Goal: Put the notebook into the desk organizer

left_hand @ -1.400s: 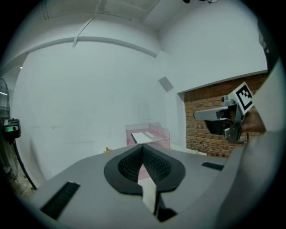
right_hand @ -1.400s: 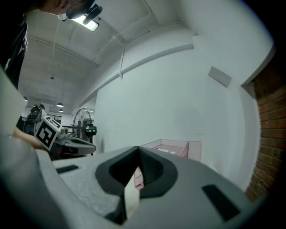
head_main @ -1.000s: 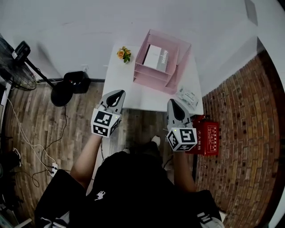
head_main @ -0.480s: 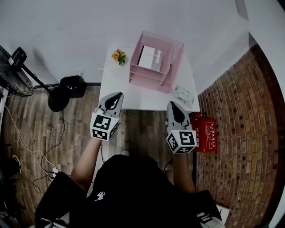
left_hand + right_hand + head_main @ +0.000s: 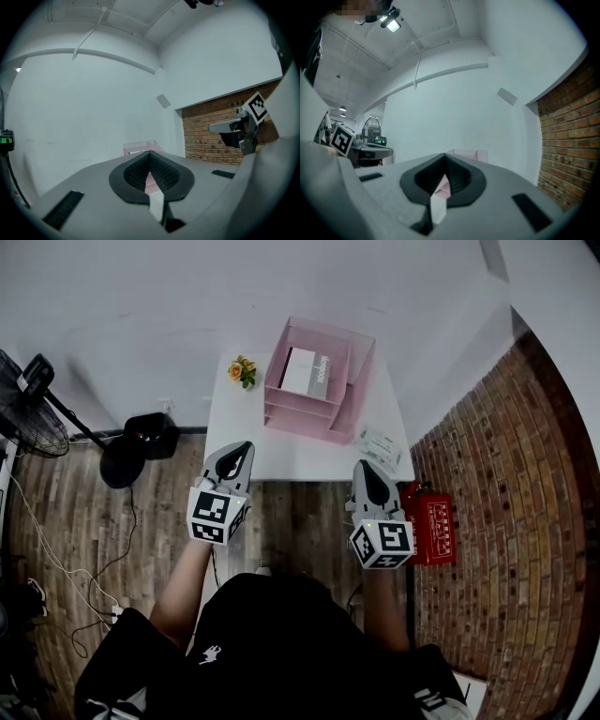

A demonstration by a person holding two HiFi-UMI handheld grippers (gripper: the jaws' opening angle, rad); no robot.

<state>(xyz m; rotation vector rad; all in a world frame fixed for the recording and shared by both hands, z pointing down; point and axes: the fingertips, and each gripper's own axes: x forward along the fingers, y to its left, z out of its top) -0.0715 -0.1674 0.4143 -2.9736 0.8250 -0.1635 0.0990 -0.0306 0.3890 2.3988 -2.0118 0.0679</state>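
The notebook [image 5: 307,372], white with a grey cover, lies in the top tray of the pink desk organizer [image 5: 333,409] at the back of the white table [image 5: 281,451]. My left gripper [image 5: 242,448] hangs by the table's front left edge, jaws shut with nothing in them. Level with it, my right gripper [image 5: 366,468] is at the front right edge, shut and empty too. Both are well short of the organizer. Past the closed jaws, the left gripper view shows the organizer [image 5: 138,149] far off, and so does the right gripper view [image 5: 464,154].
A small pot of yellow flowers [image 5: 242,371] stands left of the organizer. A clear packet [image 5: 380,443] lies at the table's right front. A red box [image 5: 433,529] sits on the floor to the right, by the brick wall. A fan [image 5: 33,399] and a black bin [image 5: 148,435] stand left.
Both grippers have drawn back a little from the table toward the person. The table and organizer sit farther off in the head view. The notebook stays in the organizer.
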